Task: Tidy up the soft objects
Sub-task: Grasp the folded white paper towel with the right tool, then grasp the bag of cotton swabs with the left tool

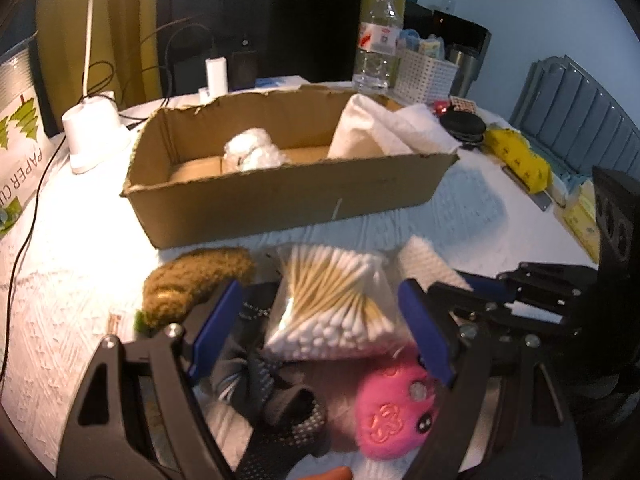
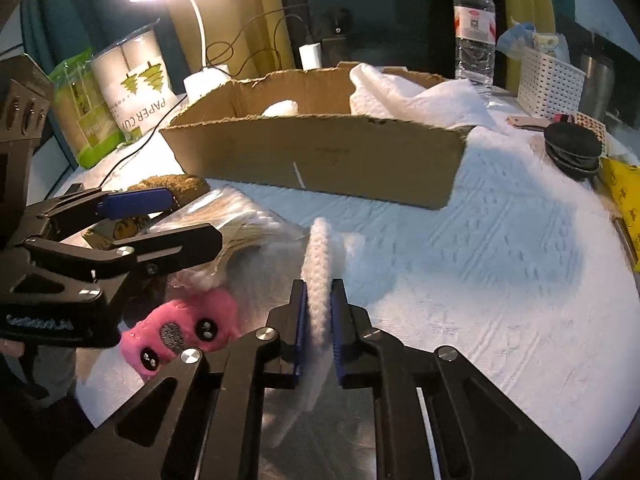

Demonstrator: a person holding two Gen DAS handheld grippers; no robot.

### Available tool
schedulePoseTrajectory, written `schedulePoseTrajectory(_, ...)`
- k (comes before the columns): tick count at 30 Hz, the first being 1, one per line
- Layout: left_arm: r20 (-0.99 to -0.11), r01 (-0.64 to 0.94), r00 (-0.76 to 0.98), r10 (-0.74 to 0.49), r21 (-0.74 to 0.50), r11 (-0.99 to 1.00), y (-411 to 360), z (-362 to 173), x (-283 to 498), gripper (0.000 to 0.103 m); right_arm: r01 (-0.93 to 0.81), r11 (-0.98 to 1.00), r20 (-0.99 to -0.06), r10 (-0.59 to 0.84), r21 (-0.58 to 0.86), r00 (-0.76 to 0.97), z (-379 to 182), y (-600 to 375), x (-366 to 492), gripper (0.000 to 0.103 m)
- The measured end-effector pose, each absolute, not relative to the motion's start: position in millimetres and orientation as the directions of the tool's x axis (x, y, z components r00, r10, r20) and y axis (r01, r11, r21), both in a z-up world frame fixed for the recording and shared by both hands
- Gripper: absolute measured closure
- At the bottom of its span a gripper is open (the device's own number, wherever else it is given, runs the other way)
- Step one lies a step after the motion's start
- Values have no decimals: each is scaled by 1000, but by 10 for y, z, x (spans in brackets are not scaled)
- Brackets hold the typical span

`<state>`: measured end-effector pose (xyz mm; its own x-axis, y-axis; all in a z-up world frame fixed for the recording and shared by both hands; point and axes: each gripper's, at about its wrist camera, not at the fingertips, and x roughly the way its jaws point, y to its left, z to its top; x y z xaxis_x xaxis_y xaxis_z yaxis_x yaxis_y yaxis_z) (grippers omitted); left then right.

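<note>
Open cloth on the right, clutter low and left

In the right wrist view, bare white tablecloth (image 2: pixel 500 264) fills the centre and right of the frame, up to the cardboard box (image 2: pixel 320 152) across the upper middle. At lower left the left gripper (image 2: pixel 160 220), spread wide, a bag of cotton swabs (image 2: pixel 240 224) and a pink plush (image 2: pixel 180 328) crowd the way. A black round case (image 2: pixel 574 146) and white basket (image 2: pixel 548 80) line the upper right edge.
</note>
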<state>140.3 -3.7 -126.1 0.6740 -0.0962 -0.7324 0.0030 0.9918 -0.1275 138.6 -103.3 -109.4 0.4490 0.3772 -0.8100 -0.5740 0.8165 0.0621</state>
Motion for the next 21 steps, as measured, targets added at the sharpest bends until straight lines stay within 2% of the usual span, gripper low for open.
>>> schedulePoseTrajectory(4, -734, 21, 674, -79, -87, 996, -120, -1252, 1445, 21, -566, 823, -791, 384, 58, 477, -1008, -1174, 1386, 91)
schedulePoseTrajectory(9, -777, 26, 625, -70, -69, 997, -166, -1408, 1598, 21, -537, 839, -765, 399, 83, 505, -915, -1410, 1435, 91)
schedulePoseTrajectory(13, -794, 12, 603, -75, -84, 996, -142, -1498, 1637, 22, -521, 848, -766, 399, 98, 504, -938, -1512, 1470, 91)
schedulePoseTrajectory(15, -786, 14, 613, -80, -91, 996, -140, -1493, 1616, 28, -519, 848, -765, 405, 108, 502, -953, -1531, 1465, 91)
schedulePoseTrajectory(16, -785, 22, 613, -85, -91, 996, -151, -1486, 1612, 39, -520, 847, -762, 409, 112, 502, -947, -1534, 1466, 91)
schedulePoseTrajectory(21, -771, 44, 628, -103, -97, 994, -165, -1420, 1555, 47, -529, 840, -746, 429, 122, 509, -899, -1513, 1470, 91)
